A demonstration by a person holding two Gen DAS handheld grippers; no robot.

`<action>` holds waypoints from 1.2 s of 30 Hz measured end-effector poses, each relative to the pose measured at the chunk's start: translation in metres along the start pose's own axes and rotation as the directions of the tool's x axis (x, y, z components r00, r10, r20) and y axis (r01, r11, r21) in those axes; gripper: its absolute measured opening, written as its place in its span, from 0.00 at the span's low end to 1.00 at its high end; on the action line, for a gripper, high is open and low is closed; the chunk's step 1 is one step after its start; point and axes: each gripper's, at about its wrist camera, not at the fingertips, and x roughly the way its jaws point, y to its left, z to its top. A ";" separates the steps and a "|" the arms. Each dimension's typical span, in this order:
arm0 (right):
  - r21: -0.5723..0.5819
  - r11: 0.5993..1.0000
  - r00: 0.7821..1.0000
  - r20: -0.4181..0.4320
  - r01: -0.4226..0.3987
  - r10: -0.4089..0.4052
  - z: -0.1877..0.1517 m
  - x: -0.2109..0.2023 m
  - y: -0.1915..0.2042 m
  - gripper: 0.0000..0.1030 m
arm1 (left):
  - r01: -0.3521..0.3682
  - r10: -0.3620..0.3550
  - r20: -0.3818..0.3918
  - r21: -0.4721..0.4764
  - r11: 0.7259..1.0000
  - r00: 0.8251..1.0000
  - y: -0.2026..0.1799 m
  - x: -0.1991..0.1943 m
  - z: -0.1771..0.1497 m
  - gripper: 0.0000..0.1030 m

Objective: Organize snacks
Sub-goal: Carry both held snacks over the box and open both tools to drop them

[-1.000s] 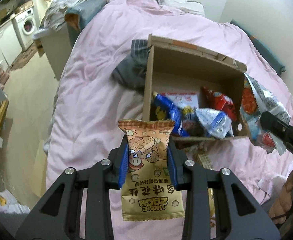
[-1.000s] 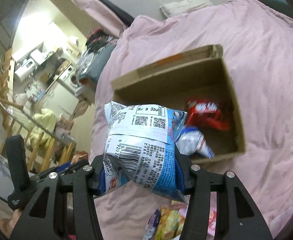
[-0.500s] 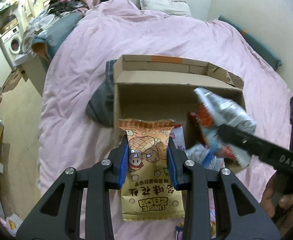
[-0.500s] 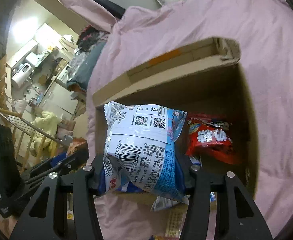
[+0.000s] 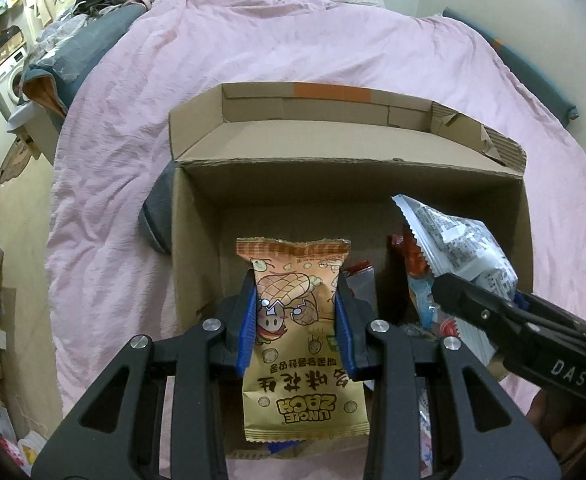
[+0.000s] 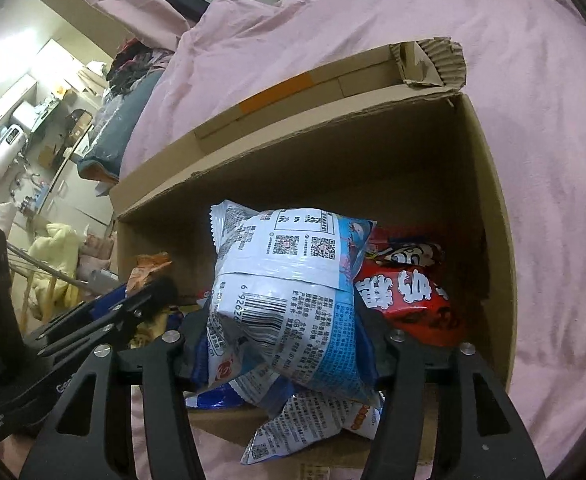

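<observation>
Pink bed (image 5: 141, 92) w/ cardboard box (image 5: 349, 178) on it. Left tongs (image 5: 297, 320) clamp peanut packet (image 5: 303, 344), right tongs (image 6: 283, 344) clamp blue-white bag (image 6: 289, 300), both over box (part-filled). Next: prob. lower & release inside.

You've got a matt corrugated cardboard box (image 5: 197, 216) on wrinkled pink cloth bedding (image 5: 125, 128). Peanut packet (image 5: 299, 320) looks matt film; blue-white packet (image 6: 289, 300) and red packet (image 6: 409, 296) are glossy crinkled plastic. Gripper fingers (image 5: 249, 320): matt black plastic, blue pads, metal screws.
</observation>
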 end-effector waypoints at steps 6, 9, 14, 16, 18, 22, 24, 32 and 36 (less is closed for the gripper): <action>0.069 0.996 0.998 0.012 -0.061 0.061 0.003 -0.003 -0.013 0.59 | 0.001 -0.001 0.024 0.002 1.000 1.000 -0.002 -0.002 0.007 0.29; 0.089 0.990 0.994 0.020 -0.108 0.107 0.003 -0.006 -0.014 0.62 | -0.004 0.004 0.025 -0.005 1.000 1.000 -0.003 0.000 0.012 0.29; 0.085 0.985 0.986 0.081 -0.150 0.143 0.005 -0.023 -0.011 0.84 | -0.005 0.006 0.031 -0.032 0.999 0.999 0.000 -0.003 0.015 0.30; 0.068 0.989 0.988 0.097 -0.130 0.124 0.006 -0.028 -0.009 0.87 | -0.016 0.017 0.034 -0.022 1.000 0.999 -0.002 -0.004 0.016 0.30; 0.070 0.989 0.988 0.099 -0.129 0.122 0.006 -0.030 -0.009 0.87 | -0.015 0.016 0.037 -0.019 1.000 0.999 -0.003 -0.005 0.016 0.30; 0.078 0.990 0.989 0.098 -0.119 0.111 0.007 -0.032 -0.012 0.87 | -0.021 0.021 0.034 -0.021 1.000 0.999 -0.005 -0.006 0.016 0.31; 0.075 0.991 0.990 0.103 -0.109 0.101 0.009 -0.033 -0.010 0.87 | -0.022 0.022 0.034 -0.015 1.000 0.999 -0.006 -0.006 0.016 0.31; 0.003 0.999 0.991 0.123 -0.053 0.052 0.008 -0.040 0.003 0.87 | -0.041 0.044 0.083 -0.045 0.998 0.996 -0.002 -0.020 0.016 0.79; -0.021 1.000 0.992 0.121 -0.016 0.018 0.007 -0.043 0.006 0.87 | -0.047 0.051 0.083 -0.049 0.998 0.995 -0.001 -0.025 0.017 0.80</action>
